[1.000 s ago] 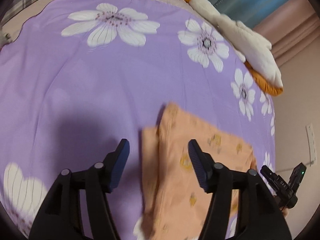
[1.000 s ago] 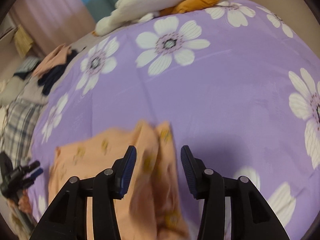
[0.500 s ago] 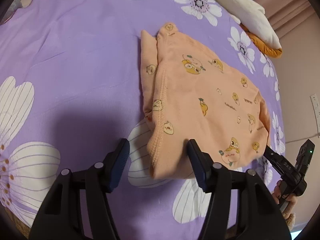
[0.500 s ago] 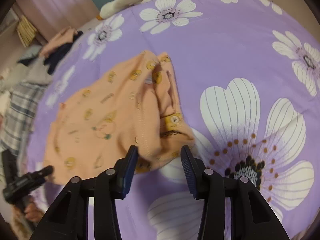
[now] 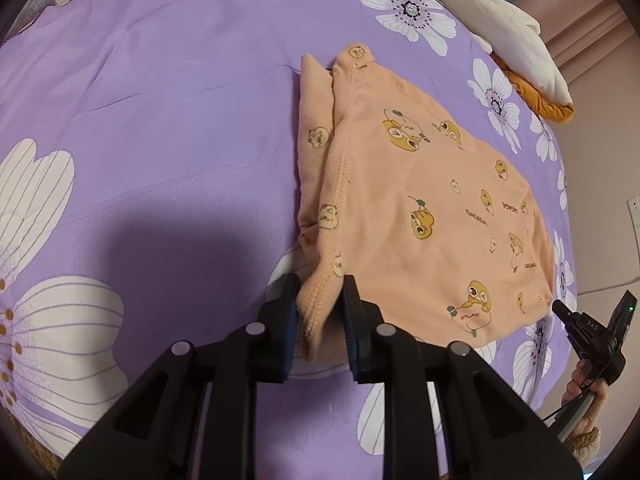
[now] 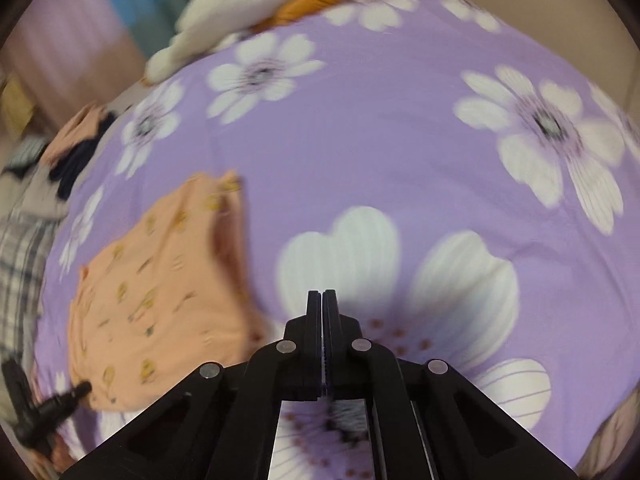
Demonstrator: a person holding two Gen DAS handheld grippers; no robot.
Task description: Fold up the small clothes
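A small orange garment (image 5: 420, 216) with cartoon prints lies partly folded on the purple flowered bedspread (image 5: 160, 140). My left gripper (image 5: 320, 304) has its jaws around the garment's near hem corner and pinches it. The garment also shows in the right wrist view (image 6: 160, 288), blurred, at the left. My right gripper (image 6: 322, 312) is shut and empty, over a white flower to the right of the garment. The right gripper also shows at the lower right of the left wrist view (image 5: 588, 332).
A white and orange plush or blanket (image 5: 516, 40) lies at the bed's far edge. A pile of other clothes (image 6: 76, 140) and a plaid cloth (image 6: 20, 264) sit at the far left of the bed. A pink wall (image 5: 600, 160) borders the bed.
My left gripper has closed on the garment's near hem corner. My right gripper has shut and swung to the right, off the garment; its view is blurred from motion.
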